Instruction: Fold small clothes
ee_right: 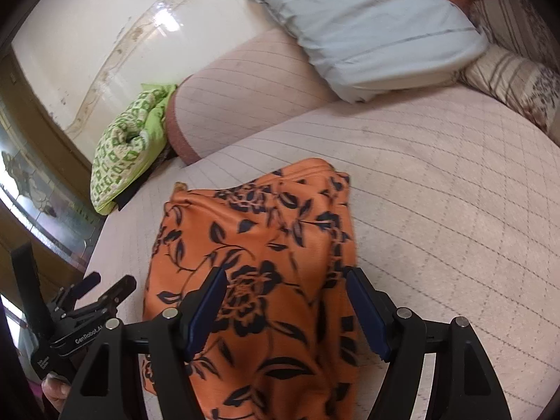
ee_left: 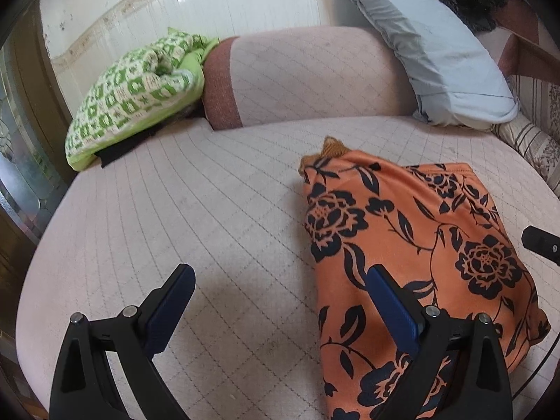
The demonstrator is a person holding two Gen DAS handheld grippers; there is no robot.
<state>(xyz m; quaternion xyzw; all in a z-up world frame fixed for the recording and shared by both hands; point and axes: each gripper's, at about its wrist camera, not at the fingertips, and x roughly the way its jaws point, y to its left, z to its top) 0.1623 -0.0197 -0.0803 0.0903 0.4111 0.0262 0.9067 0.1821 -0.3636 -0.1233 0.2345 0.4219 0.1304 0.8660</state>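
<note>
Garment (ee_left: 413,245), orange with black flowers, lies partly folded on the quilted pink bed (ee_left: 210,210), long axis running from the near edge away toward the pillow (ee_left: 437,45). Left wrist view: the left hand-held gripper (ee_left: 280,297) hangs over bare bed with its jaws spread wide and nothing between them; its right finger (ee_left: 392,308) overlaps the garment's left edge in the picture, but whether it touches the cloth cannot be told. The garment lies to the right of this gripper, mostly outside its jaw line. A brown tag or lining (ee_left: 330,147) pokes out at the far left corner. A green patterned bundle (ee_left: 136,91) sits well apart at far left, against the bolster (ee_left: 297,77). A black tip of the other tool shows at the right edge. Right wrist view: the right hand-held gripper (ee_right: 287,301) is centred over the garment (ee_right: 252,245), jaws standing wide, cloth visible between the fingers but no pad pressing on it, so nothing is held. The garment's long axis runs roughly along this gripper's pointing line; its right edge (ee_right: 344,227) shows stacked layers, passing just under the right finger. The left gripper (ee_right: 94,290) is seen low left, beside the cloth's left edge. Judgement: the right hand is nearer and better lined up; the next fold likely turns on taking a near edge and carrying it along the long axis.
</note>
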